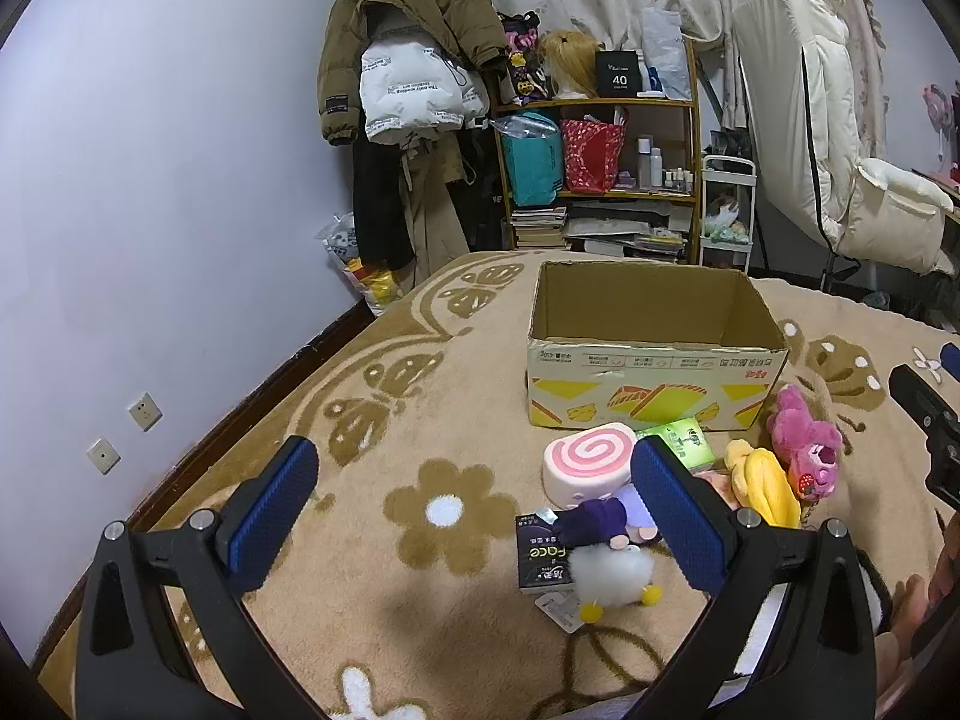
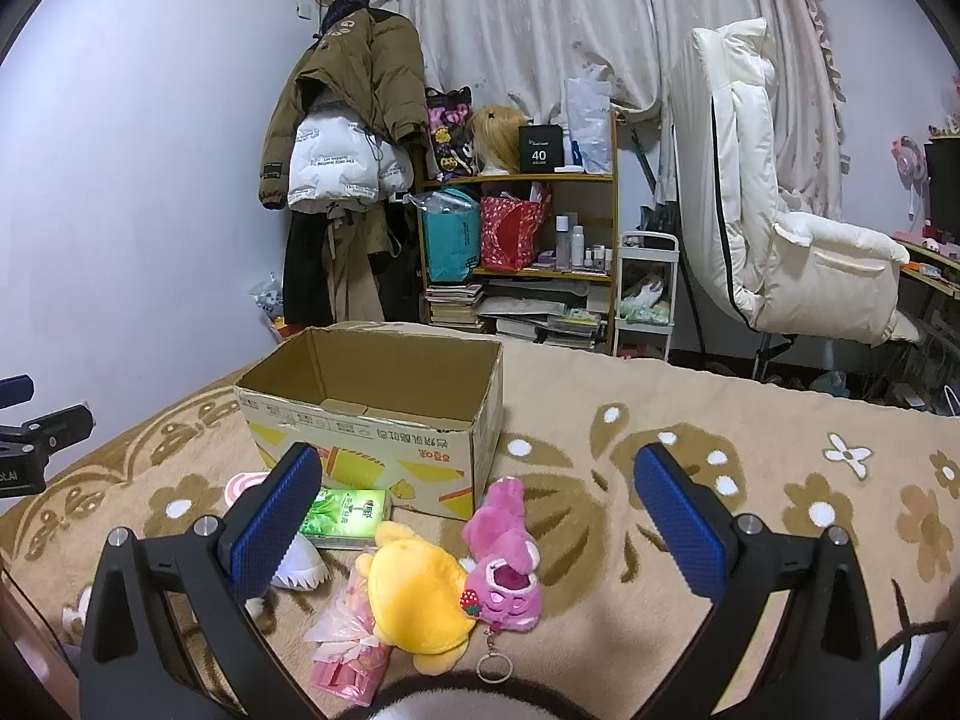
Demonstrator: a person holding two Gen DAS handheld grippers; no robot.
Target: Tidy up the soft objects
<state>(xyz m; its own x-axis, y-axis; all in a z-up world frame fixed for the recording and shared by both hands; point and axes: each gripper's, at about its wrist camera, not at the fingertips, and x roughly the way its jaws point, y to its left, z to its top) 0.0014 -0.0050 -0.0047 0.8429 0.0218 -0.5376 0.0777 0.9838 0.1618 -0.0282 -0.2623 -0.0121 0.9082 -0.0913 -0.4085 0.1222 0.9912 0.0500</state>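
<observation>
An open, empty cardboard box (image 1: 654, 360) (image 2: 372, 420) stands on the beige flowered blanket. In front of it lie a pink swirl-roll squishy (image 1: 588, 465), a green tissue pack (image 1: 684, 441) (image 2: 347, 513), a yellow plush (image 1: 762, 486) (image 2: 420, 597), a pink bear plush (image 1: 807, 444) (image 2: 504, 558) with a key ring, a purple-and-white duck plush (image 1: 606, 558) and a black packet (image 1: 537, 552). A pink wrapped packet (image 2: 348, 642) lies by the yellow plush. My left gripper (image 1: 474, 510) is open and empty above the blanket, left of the toys. My right gripper (image 2: 477, 516) is open and empty, above the yellow and pink plushes.
The blanket (image 1: 420, 420) ends at a dark edge by the wall on the left. Behind the bed stand a coat rack with jackets (image 1: 408, 60), a cluttered shelf (image 1: 600, 168), a small white cart (image 1: 726, 210) and a white padded chair (image 2: 780, 210).
</observation>
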